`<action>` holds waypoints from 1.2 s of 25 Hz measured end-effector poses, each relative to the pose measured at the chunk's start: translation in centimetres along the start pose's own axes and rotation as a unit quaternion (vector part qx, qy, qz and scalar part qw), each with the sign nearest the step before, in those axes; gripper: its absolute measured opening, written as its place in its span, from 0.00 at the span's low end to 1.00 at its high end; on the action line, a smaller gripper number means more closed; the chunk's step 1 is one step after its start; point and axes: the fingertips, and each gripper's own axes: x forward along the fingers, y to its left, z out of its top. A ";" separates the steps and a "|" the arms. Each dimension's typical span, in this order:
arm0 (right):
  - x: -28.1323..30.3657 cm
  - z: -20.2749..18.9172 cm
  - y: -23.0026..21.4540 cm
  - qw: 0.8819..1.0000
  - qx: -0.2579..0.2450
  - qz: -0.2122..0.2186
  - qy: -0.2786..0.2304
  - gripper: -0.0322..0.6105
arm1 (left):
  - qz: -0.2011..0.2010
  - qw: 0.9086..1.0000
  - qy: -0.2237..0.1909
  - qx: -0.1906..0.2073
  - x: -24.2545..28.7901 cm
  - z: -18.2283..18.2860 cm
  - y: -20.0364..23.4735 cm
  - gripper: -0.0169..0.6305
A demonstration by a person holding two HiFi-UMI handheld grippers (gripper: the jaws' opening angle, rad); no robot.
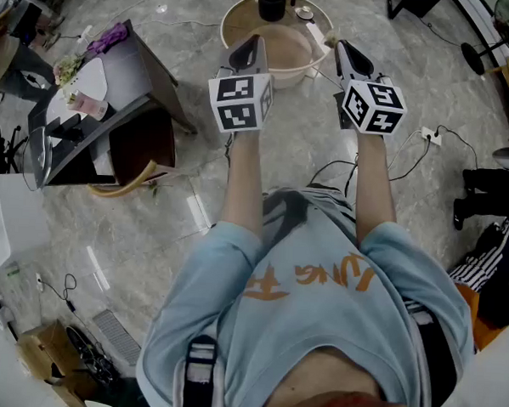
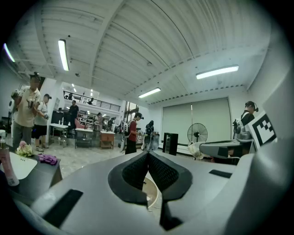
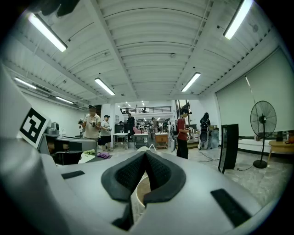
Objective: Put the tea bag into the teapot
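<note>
A black teapot stands at the far side of a round beige table. I hold both grippers up in front of me, just short of that table. My right gripper is shut on a small pale tea bag. From the left gripper view the tea bag hangs at that gripper's tip, and in the right gripper view only a white bit of it peeks above the closed pads. My left gripper is shut with nothing in it. The teapot is hidden in both gripper views.
A dark side table with a pink bottle and flowers stands at the left. A white box lies on the round table. Cables and a power strip run over the marble floor at the right. Several people stand farther back.
</note>
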 end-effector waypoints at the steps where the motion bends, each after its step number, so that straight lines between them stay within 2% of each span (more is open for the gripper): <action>1: 0.1 0.1 -0.1 1.000 -0.001 0.001 0.000 0.07 | -0.001 1.000 0.000 0.000 0.1 0.1 0.0 0.07; 7: 0.7 1.3 -0.2 1.000 0.010 -0.002 -0.022 0.07 | -0.007 1.000 -0.004 -0.003 0.7 0.3 0.5 0.07; 19: 2.3 0.9 -0.1 1.000 0.011 -0.010 -0.013 0.07 | 0.004 1.000 0.004 -0.023 1.3 -0.6 3.5 0.07; 27: 3.5 0.8 -0.4 1.000 0.009 -0.011 -0.012 0.07 | -0.002 1.000 0.013 -0.022 2.4 -1.4 4.2 0.07; 30: 3.5 1.4 -1.9 1.000 0.012 -0.014 -0.019 0.07 | -0.005 1.000 0.010 -0.019 3.3 -1.1 3.7 0.07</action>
